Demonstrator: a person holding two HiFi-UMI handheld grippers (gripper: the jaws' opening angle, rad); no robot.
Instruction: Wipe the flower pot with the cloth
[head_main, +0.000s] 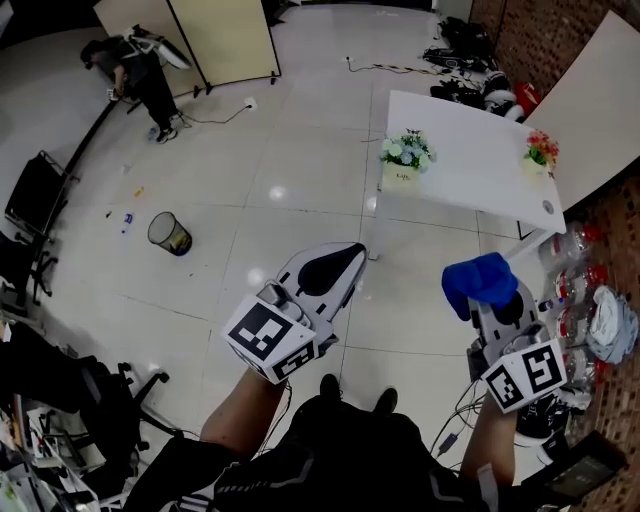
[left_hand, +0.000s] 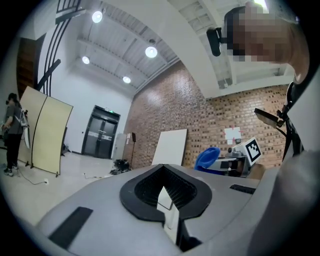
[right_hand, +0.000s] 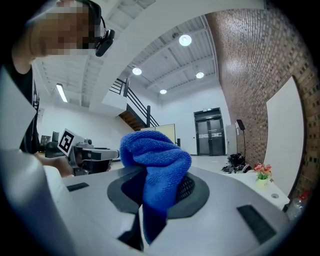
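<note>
Looking down in the head view, a person holds two grippers level over a pale tiled floor. The left gripper (head_main: 333, 265) has its jaws pressed together with nothing in them. The right gripper (head_main: 492, 300) is clamped on a blue cloth (head_main: 478, 282), which bunches above its tips. Ahead stands a white table (head_main: 470, 130) with two flower pots, well apart from both grippers: a pot with white flowers (head_main: 403, 160) at the near left corner and a pot with red flowers (head_main: 540, 152) at the right edge. A bin (head_main: 168, 233) stands on the floor to the left.

Left gripper view: the left gripper (left_hand: 165, 200) is clenched and empty; the cloth (left_hand: 208, 157) shows off to the right.

Right gripper view: the right gripper (right_hand: 145, 210) grips the cloth (right_hand: 157, 160); the pot with red flowers (right_hand: 262, 175) sits far right on the table (right_hand: 274, 194).
</note>
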